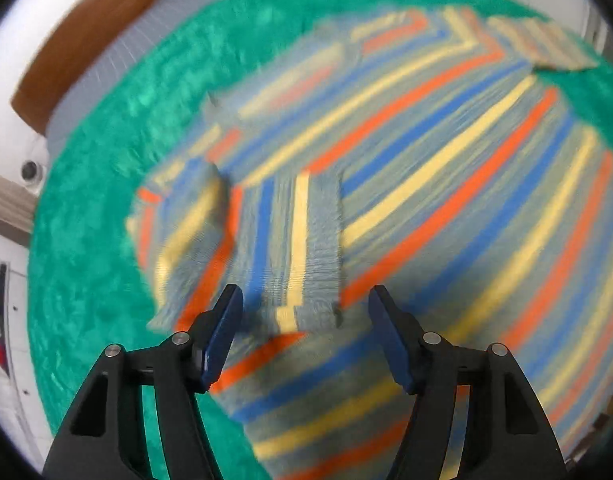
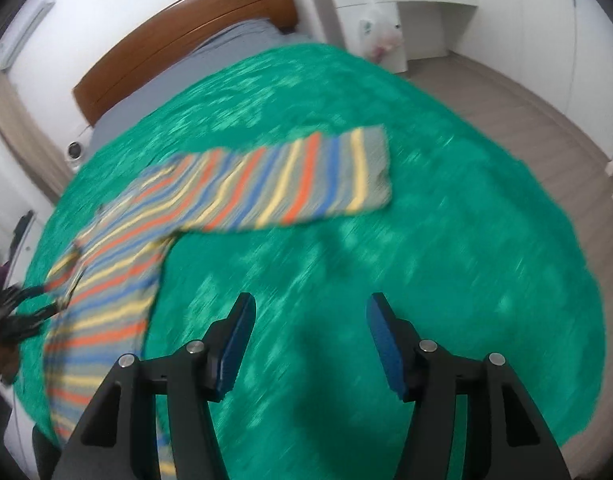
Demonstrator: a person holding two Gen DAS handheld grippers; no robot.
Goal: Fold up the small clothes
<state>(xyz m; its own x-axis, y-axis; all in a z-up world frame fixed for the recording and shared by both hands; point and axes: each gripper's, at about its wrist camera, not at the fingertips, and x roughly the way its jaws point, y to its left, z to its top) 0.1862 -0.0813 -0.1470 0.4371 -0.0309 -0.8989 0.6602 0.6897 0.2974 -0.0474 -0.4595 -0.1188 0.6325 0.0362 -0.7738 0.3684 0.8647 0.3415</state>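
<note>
While the striped sweater lies spread on the green blanket covering the bed, the left gripper hangs over its folded-in sleeve, jaws apart and gripping nothing. From the right wrist view, the right gripper stands open over bare blanket, with the sweater's other sleeve stretched out ahead.

Left wrist view looks steeply down, close over striped garment; right wrist view, farther back, shares garment and green blanket.
</note>
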